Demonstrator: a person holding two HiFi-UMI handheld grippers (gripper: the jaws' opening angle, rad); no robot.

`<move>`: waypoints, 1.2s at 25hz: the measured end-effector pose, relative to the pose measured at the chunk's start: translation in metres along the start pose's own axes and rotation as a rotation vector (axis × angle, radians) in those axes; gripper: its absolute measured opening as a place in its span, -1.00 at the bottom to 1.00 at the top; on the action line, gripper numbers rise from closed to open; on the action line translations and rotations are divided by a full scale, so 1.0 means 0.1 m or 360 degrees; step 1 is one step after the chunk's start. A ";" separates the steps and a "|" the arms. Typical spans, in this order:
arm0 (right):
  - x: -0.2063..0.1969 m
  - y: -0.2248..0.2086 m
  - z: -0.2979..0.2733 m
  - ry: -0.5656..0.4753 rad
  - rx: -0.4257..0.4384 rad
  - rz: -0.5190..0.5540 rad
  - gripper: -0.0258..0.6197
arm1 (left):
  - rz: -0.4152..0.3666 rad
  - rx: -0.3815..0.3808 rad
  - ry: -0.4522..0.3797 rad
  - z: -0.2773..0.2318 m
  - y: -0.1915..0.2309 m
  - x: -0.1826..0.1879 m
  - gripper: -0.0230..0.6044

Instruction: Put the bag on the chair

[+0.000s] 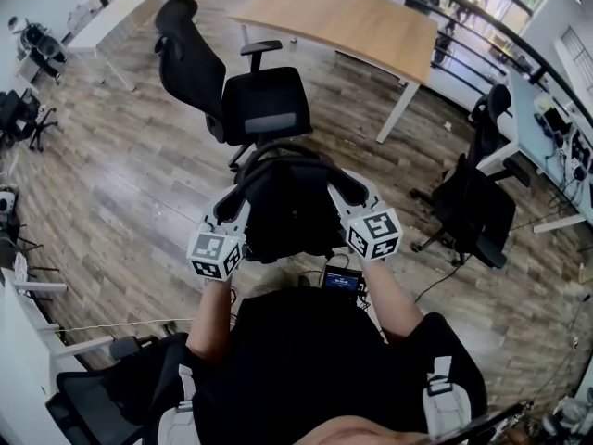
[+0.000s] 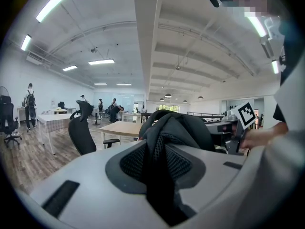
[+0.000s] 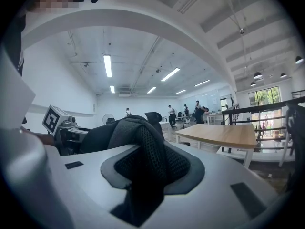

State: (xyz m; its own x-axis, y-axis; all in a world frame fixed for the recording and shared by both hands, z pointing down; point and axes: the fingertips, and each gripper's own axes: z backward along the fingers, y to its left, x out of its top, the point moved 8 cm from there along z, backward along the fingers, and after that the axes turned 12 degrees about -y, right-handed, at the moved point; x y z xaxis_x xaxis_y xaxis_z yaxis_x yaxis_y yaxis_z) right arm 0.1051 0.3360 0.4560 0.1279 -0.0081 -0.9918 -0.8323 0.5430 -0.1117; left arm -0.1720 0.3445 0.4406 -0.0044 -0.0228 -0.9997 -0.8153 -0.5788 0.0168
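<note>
Black bag [image 1: 287, 209] held in the air between both grippers, short of the chair [image 1: 264, 108].

The left gripper [image 1: 243, 185] has its jaws clamped on a black mesh strap [image 2: 159, 163] of the bag, and the right gripper [image 1: 349, 189] has its jaws clamped on another mesh strap [image 3: 150, 168]. In each gripper view the fabric fills the gap between the pads, and the bulk of the bag rises just past the fingertips. In the head view the bag hangs between the two grippers in front of the person. The black office chair stands just beyond it, with nothing on its seat, and a wooden table [image 1: 345, 21] stands farther back.
</note>
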 end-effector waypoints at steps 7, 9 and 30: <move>-0.06 -0.29 -0.27 0.0008 -0.0042 -0.0020 -0.51 | 0.0014 -0.0042 0.0002 -0.41 0.20 -0.08 -0.60; -0.08 -0.39 -0.38 0.0013 -0.0053 -0.0027 -0.51 | 0.0022 -0.0057 0.0011 -0.56 0.28 -0.10 -0.60; 0.18 -1.58 -1.76 -0.0034 -0.0240 0.0032 -0.51 | 0.0066 -0.0283 -0.0045 -2.48 1.30 0.09 -0.60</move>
State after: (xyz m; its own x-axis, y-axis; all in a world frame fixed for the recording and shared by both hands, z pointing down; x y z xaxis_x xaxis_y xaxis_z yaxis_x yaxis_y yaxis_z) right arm 0.1443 0.1020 0.4446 0.1203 0.0205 -0.9925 -0.9061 0.4107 -0.1013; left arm -0.1344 0.0669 0.4376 -0.0539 -0.0281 -0.9982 -0.6987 -0.7131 0.0578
